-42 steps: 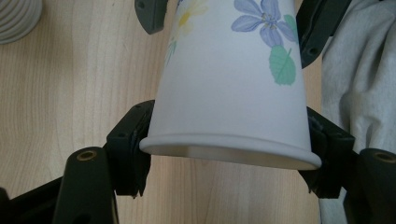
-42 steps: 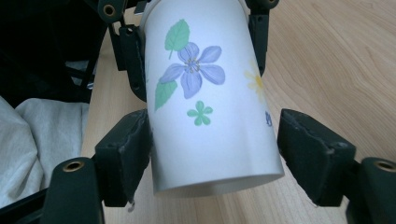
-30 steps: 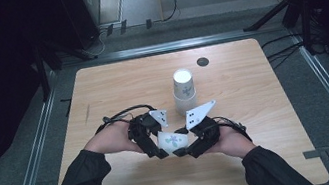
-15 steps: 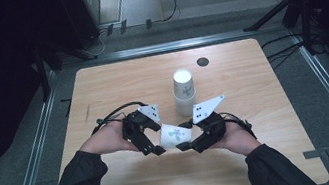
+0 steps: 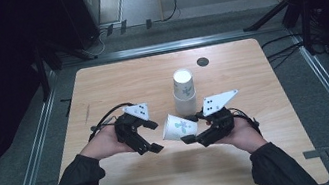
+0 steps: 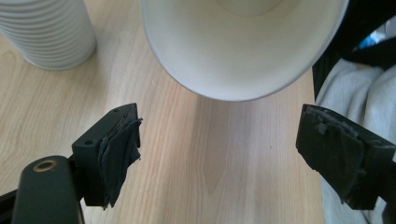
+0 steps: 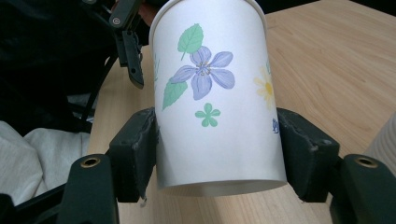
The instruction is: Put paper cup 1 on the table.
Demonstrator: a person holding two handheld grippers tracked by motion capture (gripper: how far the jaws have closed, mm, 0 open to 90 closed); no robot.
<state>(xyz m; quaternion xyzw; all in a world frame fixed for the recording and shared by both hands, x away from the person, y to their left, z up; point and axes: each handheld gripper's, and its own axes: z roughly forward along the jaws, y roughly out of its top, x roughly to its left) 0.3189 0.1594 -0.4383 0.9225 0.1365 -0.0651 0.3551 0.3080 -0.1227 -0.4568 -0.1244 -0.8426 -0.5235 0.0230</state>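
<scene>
right claw [image 5: 186, 139] clamps the flowered paper cup [image 5: 179, 126] sideways, mouth toward nine o'clock, so the left claw [image 5: 152, 136], just opened and empty, clears it

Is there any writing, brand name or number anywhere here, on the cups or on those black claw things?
None can be read.
Held cup: printed flowers and leaves, no words.
Cup stack: a small print, too blurred to tell letters.
Grey plates on the left gripper and right gripper: black dots, no letters or numbers.
Table: bare wood with a dark round spot, no label.
</scene>
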